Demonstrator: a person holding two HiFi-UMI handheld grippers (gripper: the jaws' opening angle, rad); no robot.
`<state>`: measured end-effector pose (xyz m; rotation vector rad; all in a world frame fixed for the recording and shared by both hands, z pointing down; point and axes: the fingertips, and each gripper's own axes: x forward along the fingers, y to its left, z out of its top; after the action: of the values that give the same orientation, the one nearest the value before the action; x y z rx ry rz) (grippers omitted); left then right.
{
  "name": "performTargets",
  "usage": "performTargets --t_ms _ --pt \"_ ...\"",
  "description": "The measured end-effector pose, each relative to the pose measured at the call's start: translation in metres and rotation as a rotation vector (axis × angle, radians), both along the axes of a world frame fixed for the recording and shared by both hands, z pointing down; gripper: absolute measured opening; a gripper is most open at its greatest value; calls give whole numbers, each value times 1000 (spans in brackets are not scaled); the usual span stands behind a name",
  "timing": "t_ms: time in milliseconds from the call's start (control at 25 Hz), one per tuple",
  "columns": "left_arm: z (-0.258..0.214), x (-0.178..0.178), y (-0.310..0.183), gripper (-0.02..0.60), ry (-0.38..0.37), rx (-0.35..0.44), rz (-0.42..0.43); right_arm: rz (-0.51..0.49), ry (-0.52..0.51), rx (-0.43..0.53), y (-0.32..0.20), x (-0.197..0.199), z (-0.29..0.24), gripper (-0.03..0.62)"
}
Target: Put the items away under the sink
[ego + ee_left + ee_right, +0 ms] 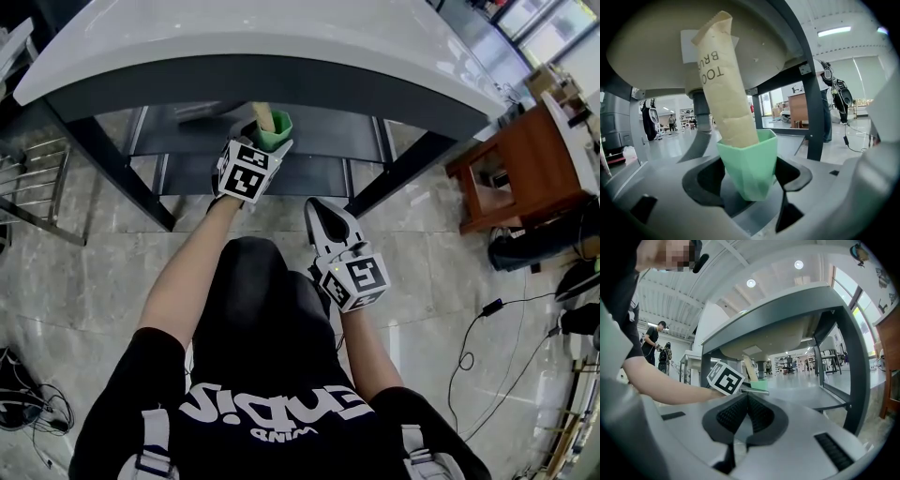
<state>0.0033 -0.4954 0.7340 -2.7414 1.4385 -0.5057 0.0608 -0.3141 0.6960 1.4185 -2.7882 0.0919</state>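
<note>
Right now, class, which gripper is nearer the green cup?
Left. The left gripper grips the green cup between its jaws; the right gripper, shut and empty, sits well back from it.

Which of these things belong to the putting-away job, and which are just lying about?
Part of the job: green cup, held by the left gripper; wrapped toothbrush standing in it; shelf under the sink.
Lying about: wooden table; floor cables.
</note>
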Motion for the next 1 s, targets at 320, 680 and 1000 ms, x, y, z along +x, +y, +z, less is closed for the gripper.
performTargets --t_ms 320,680,1000 --pt "0 -2 -11 341 30 16 -22 -16 1 -2 2 -9 -1 18" --pt "2 0 -17 337 45 -4 -46 -32 2 -2 8 -16 -1 18" --pt "4 1 -17 340 -4 14 -75 -34 5 10 13 -17 -5 18"
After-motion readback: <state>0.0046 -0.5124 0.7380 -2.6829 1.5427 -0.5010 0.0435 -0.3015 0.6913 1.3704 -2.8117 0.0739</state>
